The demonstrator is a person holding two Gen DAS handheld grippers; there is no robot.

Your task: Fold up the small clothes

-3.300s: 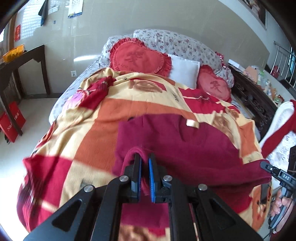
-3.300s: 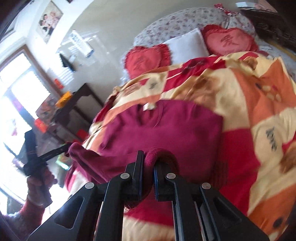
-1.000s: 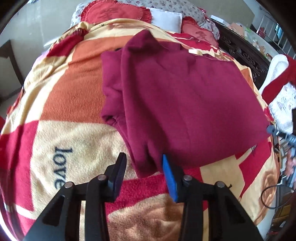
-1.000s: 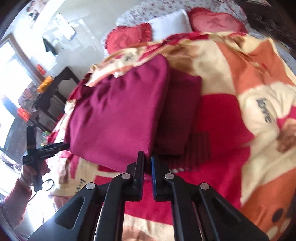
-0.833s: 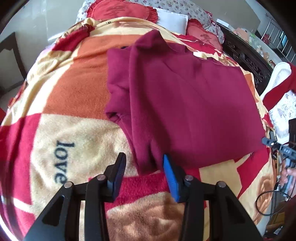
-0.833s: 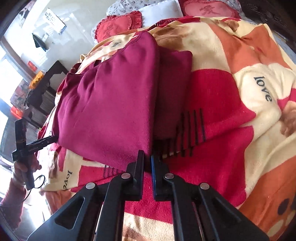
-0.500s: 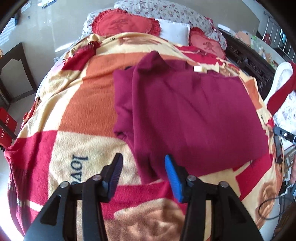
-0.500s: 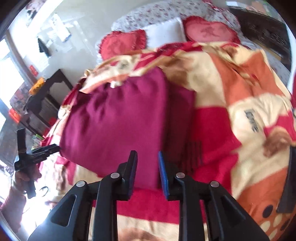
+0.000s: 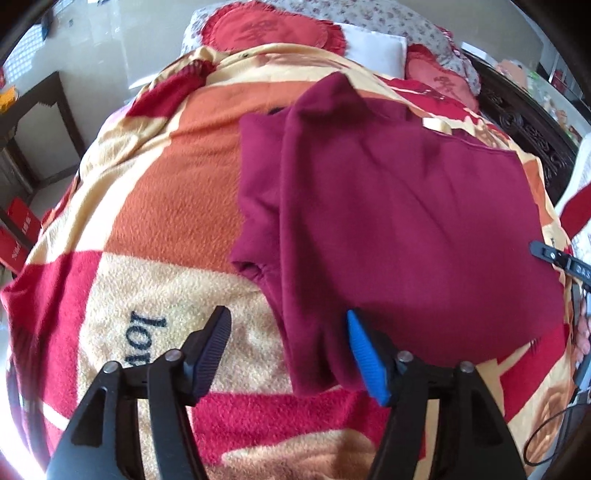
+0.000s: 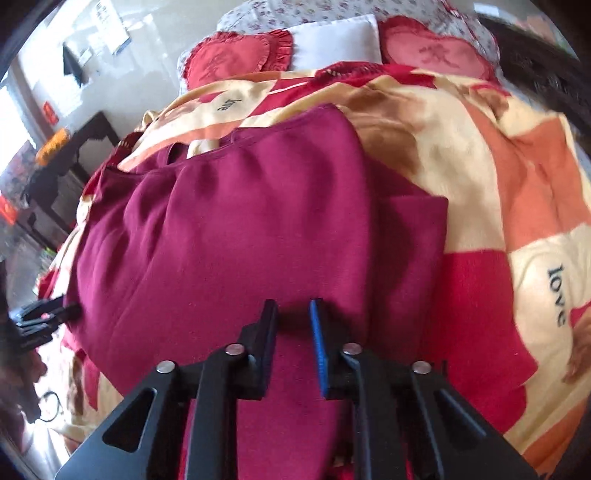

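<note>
A maroon sweater (image 9: 399,221) lies folded over on a patterned blanket (image 9: 177,206) on a bed, with one folded sleeve sticking out at its side. My left gripper (image 9: 288,332) is open and empty, its jaws wide apart just above the sweater's near corner. In the right wrist view the same sweater (image 10: 229,240) fills the middle. My right gripper (image 10: 293,317) is open by a small gap, hovering over the sweater's near edge and holding nothing.
Heart-shaped red cushions (image 9: 266,31) and a white pillow (image 9: 373,51) lie at the head of the bed. A dark wooden table (image 10: 74,155) stands beside the bed. The dark carved bed frame (image 9: 524,125) runs along the far side.
My right gripper has let go of the sweater's edge and opened a little. Both grippers have lifted back slightly from the cloth; the left stayed open.
</note>
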